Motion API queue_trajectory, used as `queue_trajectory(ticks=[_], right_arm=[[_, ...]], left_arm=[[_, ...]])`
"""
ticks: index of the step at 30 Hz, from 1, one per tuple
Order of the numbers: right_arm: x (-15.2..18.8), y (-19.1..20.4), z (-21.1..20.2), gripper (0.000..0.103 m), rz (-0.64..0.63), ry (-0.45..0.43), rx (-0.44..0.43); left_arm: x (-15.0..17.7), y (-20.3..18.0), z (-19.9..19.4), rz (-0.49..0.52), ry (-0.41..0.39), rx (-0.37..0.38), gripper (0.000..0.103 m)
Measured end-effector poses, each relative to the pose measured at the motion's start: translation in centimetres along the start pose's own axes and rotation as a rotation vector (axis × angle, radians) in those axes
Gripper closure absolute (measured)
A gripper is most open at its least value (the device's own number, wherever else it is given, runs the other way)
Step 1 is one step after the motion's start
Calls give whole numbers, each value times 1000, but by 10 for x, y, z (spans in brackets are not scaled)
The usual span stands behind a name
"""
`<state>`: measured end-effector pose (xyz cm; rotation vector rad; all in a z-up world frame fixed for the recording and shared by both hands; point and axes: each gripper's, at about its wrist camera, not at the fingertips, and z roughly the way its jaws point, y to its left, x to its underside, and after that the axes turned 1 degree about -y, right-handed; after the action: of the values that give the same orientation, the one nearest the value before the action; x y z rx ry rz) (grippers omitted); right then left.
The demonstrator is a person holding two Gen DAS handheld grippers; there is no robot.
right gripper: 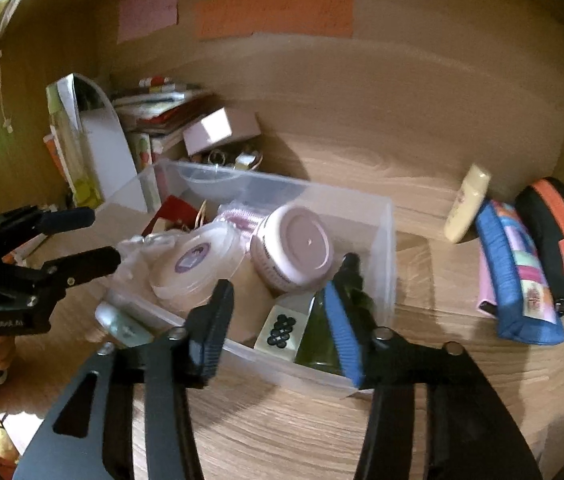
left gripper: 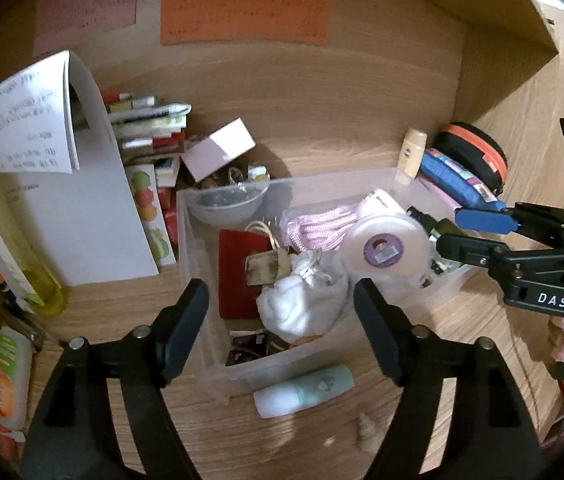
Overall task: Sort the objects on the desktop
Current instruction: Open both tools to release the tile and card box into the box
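Note:
A clear plastic bin (left gripper: 197, 240) (right gripper: 386, 248) sits on the wooden desk, full of small items: a round flat case with a purple label (left gripper: 386, 246) (right gripper: 195, 258), a pink-lidded jar (right gripper: 294, 250), a white cloth pouch (left gripper: 306, 300), a red card (left gripper: 237, 272), a dark green bottle (right gripper: 318, 340). My left gripper (left gripper: 282, 320) is open and empty above the bin's near end. My right gripper (right gripper: 282, 324) is open and empty over the bin's right end; it also shows in the left wrist view (left gripper: 450, 224).
A mint-and-white tube (left gripper: 306, 390) lies in front of the bin. A blue pencil case (right gripper: 518, 276), an orange-and-black round case (right gripper: 562, 236) and a cream tube (right gripper: 466, 204) stand to the right. Books, papers (left gripper: 93, 200) and a yellow bottle (left gripper: 9, 240) are on the left.

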<state>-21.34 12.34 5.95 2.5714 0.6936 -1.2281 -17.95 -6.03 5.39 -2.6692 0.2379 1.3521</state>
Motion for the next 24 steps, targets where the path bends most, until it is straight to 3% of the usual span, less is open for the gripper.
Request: queue_trajectory(ticks=[6, 7, 8, 10, 19, 24], right_arm=[[2, 9, -22, 46, -11, -31, -2], [3, 12, -25, 45, -18, -36, -4], [4, 16, -29, 42, -26, -42, -6], [7, 25, -33, 38, -43, -47, -23], [36, 79, -11, 37, -136, 46, -119], [51, 98, 5, 38, -159, 107, -182]], left_arm=[[-5, 5, -18, -33, -27, 22, 27], [-5, 7, -21, -46, -30, 24, 24], [-5, 10, -24, -57, -33, 20, 11], [-2, 17, -32, -83, -61, -5, 5], [21, 31, -37, -78, 10, -58, 5], [37, 39, -36, -99, 66, -51, 4]])
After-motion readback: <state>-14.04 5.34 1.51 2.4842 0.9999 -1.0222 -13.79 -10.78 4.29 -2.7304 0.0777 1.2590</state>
